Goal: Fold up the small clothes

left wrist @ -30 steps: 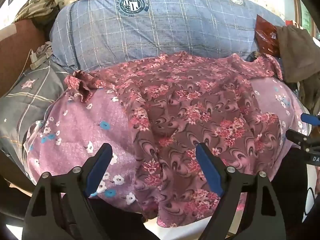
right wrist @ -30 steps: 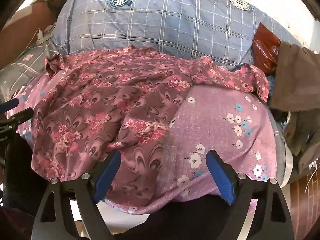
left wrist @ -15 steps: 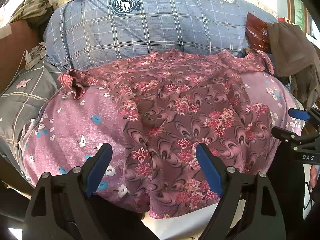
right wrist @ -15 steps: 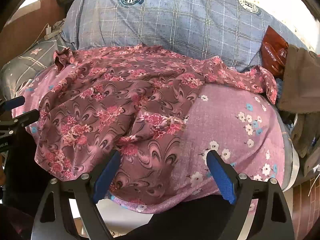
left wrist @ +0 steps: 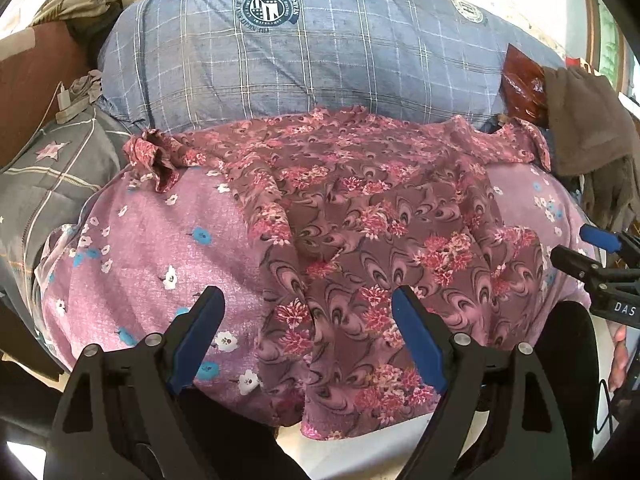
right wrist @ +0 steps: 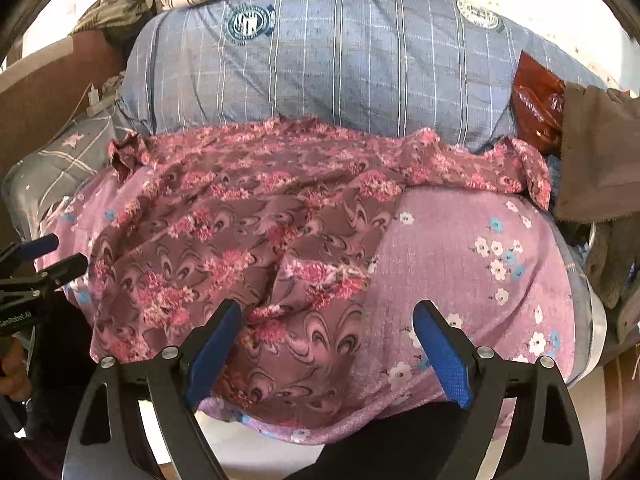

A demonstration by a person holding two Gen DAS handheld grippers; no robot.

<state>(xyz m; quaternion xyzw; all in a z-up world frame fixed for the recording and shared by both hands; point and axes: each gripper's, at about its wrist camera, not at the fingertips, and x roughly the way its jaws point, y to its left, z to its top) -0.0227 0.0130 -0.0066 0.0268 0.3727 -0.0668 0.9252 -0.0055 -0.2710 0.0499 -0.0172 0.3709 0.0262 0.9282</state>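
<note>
- The floral garment (left wrist: 360,248) is lying spread over the pink flowered sheet (left wrist: 140,264), its far sleeve ends reaching the blue checked pillow (left wrist: 312,60) and its near hem hanging off the front edge. It is still wrinkled and not yet folded.
- Over the last second little is changing: the cloth is keeping the same shape, and both views are only drifting slightly, so more of the near hem is showing now.
- The left gripper (left wrist: 308,336) is hovering with jaws wide apart over the garment's left side edge, holding nothing.
- The right gripper (right wrist: 328,344) is likewise standing open over the garment's right edge, touching no cloth that I can see.
- To me this looks like lining up for a first pinch; the folding itself is not starting yet.
- A brown cloth (right wrist: 600,152) and a red packet (right wrist: 536,108) are sitting off to the right.
</note>
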